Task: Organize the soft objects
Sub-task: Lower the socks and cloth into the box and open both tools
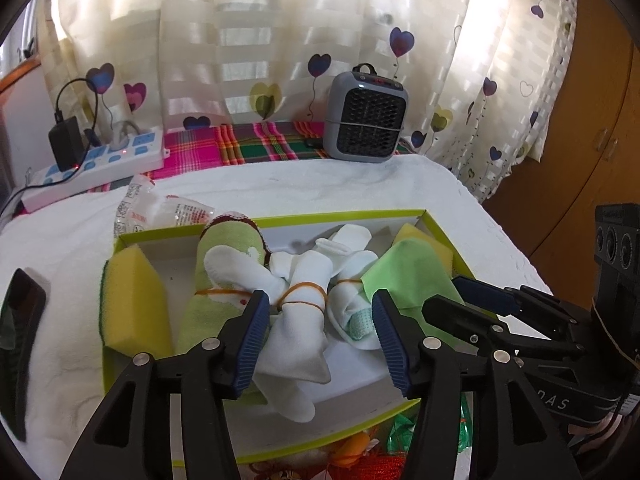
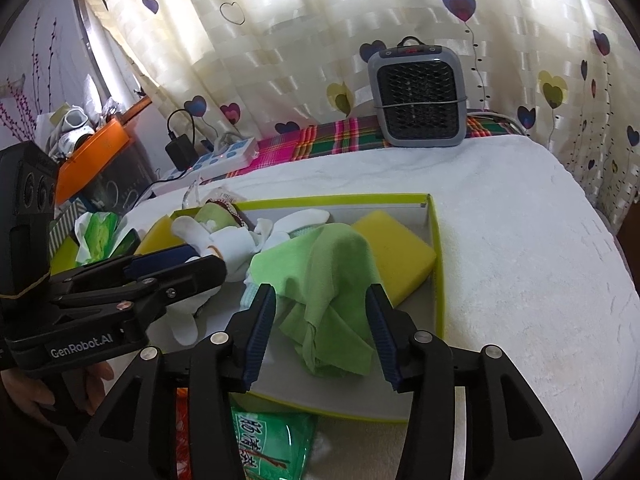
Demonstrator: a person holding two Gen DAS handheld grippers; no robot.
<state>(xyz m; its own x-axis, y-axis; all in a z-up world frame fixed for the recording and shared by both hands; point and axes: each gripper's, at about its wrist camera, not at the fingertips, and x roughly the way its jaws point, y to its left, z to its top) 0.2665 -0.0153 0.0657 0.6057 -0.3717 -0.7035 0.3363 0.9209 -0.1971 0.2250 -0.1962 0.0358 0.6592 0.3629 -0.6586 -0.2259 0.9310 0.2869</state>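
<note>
— Two grippers over one box, then. Start at the left edge?

— At the far left of the left wrist view a dark flat object (image 1: 22, 344) lies on the white towel (image 1: 360, 184). Next comes the shallow box with the lime-green rim (image 1: 344, 213), and inside it, against its left wall, a yellow sponge (image 1: 132, 300).

— And beside the sponge?

— A rolled green cloth (image 1: 224, 256) tied with an orange rubber band, then a bundle of white socks (image 1: 300, 320) bound the same way, lying in the middle of the box.

— Is the left gripper (image 1: 320, 332) holding that bundle?

— No. Its blue-padded fingers (image 1: 254, 336) stand apart, one on each side of the socks, and I see no pad pressing on them.

— Further right?

— A light green cloth (image 2: 328, 292) lies crumpled in the right part of the box, draped partly over the socks' end. The right gripper (image 2: 322, 332) straddles it with its fingers wide apart; the cloth sits loose between them, not clamped.

— Anything past the cloth?

— A second yellow sponge (image 2: 394, 256) rests against the box's right wall, touching the cloth's edge. Behind everything, near the curtain (image 2: 280, 40), a grey fan heater (image 2: 420, 96) stands on a plaid cloth (image 2: 320, 136), with a white power strip (image 1: 100, 164) well off to the left.
</note>
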